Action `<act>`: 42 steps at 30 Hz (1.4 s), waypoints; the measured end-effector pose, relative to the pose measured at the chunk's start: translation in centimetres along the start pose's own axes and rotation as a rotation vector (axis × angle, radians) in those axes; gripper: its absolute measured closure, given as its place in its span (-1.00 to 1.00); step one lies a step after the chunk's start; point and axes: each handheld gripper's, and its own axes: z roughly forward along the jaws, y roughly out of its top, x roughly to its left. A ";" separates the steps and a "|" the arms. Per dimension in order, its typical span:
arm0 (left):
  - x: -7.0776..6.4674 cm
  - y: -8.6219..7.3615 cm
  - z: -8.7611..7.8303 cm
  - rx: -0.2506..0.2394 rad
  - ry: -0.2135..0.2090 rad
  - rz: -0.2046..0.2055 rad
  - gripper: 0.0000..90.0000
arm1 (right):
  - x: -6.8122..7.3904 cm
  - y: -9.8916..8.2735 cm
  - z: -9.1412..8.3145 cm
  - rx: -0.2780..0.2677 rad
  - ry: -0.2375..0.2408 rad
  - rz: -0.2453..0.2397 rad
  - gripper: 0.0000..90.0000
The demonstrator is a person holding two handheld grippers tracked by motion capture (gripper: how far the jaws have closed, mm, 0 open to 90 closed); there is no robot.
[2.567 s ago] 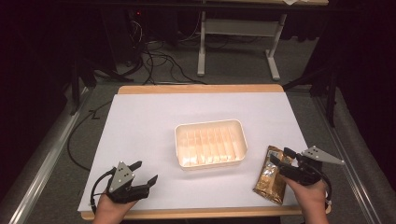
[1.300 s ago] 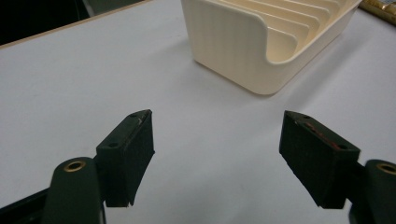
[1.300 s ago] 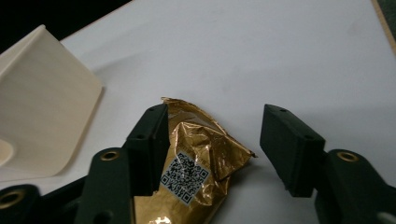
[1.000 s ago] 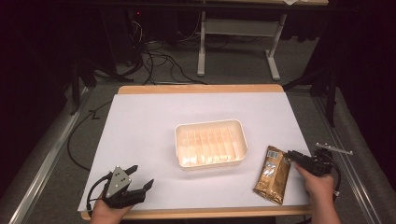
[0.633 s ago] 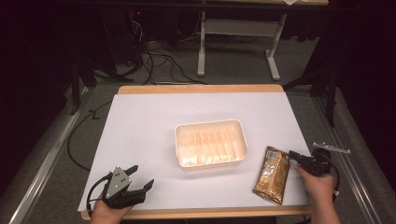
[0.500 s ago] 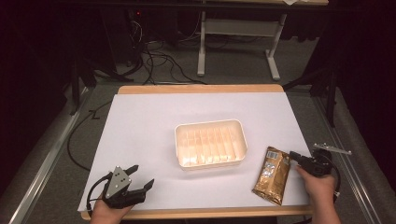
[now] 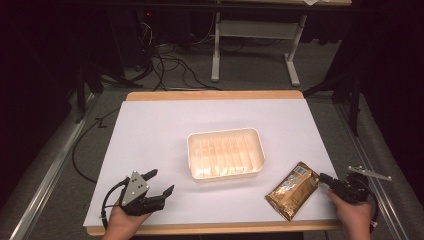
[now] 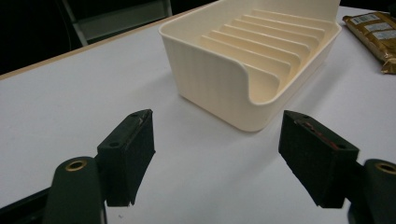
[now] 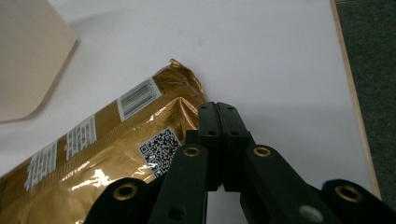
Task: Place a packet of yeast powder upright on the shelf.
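Right tongs (image 9: 218,140) closed empty beside gold packet (image 7: 292,190); left tongs (image 7: 159,182) apart near tray (image 7: 225,174); next, likely regrasp packet.

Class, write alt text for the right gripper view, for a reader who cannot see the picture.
A gold foil snack packet with a barcode and QR code lies on a white table, and the right gripper, its black fingers pressed together, sits at the packet's crimped end. Whether the fingers pinch the foil cannot be told. A corner of a cream tray shows at upper left.
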 end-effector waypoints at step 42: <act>-0.2 0.5 1.1 0.005 -0.025 0.038 -0.40 | -0.1 -2.5 -0.3 0.031 0.255 0.243 0.89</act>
